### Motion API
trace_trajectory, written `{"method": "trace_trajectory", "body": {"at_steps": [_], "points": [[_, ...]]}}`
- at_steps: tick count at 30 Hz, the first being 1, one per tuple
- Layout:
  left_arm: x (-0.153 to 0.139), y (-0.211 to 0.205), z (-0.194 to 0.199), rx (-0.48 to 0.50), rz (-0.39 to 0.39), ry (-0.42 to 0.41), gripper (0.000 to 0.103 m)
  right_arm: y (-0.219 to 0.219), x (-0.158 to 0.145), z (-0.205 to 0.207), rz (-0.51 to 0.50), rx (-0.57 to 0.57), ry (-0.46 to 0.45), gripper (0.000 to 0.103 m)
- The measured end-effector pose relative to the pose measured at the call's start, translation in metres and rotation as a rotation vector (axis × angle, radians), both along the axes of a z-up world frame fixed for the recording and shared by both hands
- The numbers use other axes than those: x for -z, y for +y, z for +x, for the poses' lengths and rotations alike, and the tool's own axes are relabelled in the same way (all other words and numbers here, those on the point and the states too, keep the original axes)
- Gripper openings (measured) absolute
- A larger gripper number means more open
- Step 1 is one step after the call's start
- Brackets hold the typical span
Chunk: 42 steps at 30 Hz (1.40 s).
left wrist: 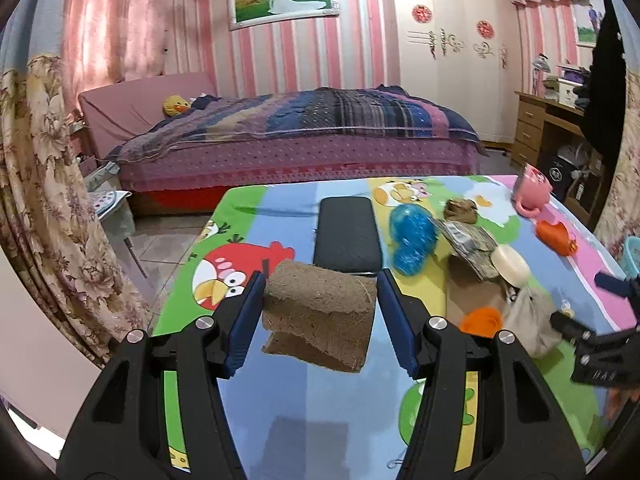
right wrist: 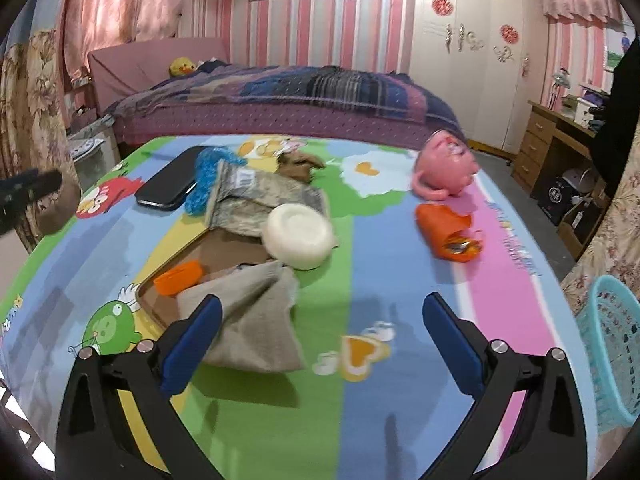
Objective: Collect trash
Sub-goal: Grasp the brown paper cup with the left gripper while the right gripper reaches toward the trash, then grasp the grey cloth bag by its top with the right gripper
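Observation:
My left gripper (left wrist: 320,300) is shut on a brown fibrous block (left wrist: 320,308) and holds it just above the cartoon-print tablecloth (left wrist: 304,408). In the right wrist view that block (right wrist: 56,208) shows at the far left edge. My right gripper (right wrist: 322,304) hangs open over the cloth with nothing between its fingers; its left finger overlaps a grey cloth bag (right wrist: 256,320). Ahead lie an orange wrapper (right wrist: 448,236), a crumpled brown paper (right wrist: 300,166), a silvery packet (right wrist: 260,196) and an orange cap (right wrist: 178,278).
A black phone (right wrist: 172,184), a blue scrunchy (right wrist: 212,176), a white round dish (right wrist: 300,236) and a tipped pink mug (right wrist: 444,168) also lie on the table. A teal basket (right wrist: 612,352) stands off the right edge. A bed (left wrist: 296,136) is behind.

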<state>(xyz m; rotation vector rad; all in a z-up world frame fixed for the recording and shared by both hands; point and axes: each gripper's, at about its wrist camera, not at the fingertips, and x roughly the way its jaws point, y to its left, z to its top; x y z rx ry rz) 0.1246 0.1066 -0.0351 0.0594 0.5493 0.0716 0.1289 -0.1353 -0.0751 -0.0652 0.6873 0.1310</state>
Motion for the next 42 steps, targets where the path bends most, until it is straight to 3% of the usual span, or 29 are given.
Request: {"method": "trace_trajectory", "body": {"at_steps": [7, 9, 11, 14, 22, 34, 42], "points": [[0.003, 0.004, 0.004, -0.017, -0.003, 0.003, 0.056, 0.024, 0.020, 0.013, 0.017, -0.063, 0.090, 0.072], [0.003, 0.005, 0.005, -0.014, -0.004, 0.003, 0.056, 0.026, 0.021, 0.012, 0.029, -0.088, 0.098, 0.059], [0.004, 0.004, 0.005, -0.012, -0.006, 0.003, 0.056, 0.027, 0.020, 0.011, 0.030, -0.096, 0.091, 0.036], [0.003, 0.002, 0.006, -0.014, -0.012, 0.002, 0.056, 0.020, 0.016, 0.009, 0.050, -0.090, 0.081, 0.015], [-0.006, -0.009, 0.002, -0.009, -0.024, -0.012, 0.056, -0.007, -0.010, -0.002, 0.004, -0.055, -0.003, 0.012], [-0.026, -0.062, 0.001, 0.045, 0.010, -0.054, 0.056, -0.088, -0.051, -0.021, 0.077, 0.053, -0.148, 0.007], [-0.035, -0.094, 0.002, 0.087, 0.005, -0.058, 0.056, -0.120, -0.058, -0.027, 0.120, 0.088, -0.166, 0.005]]}}
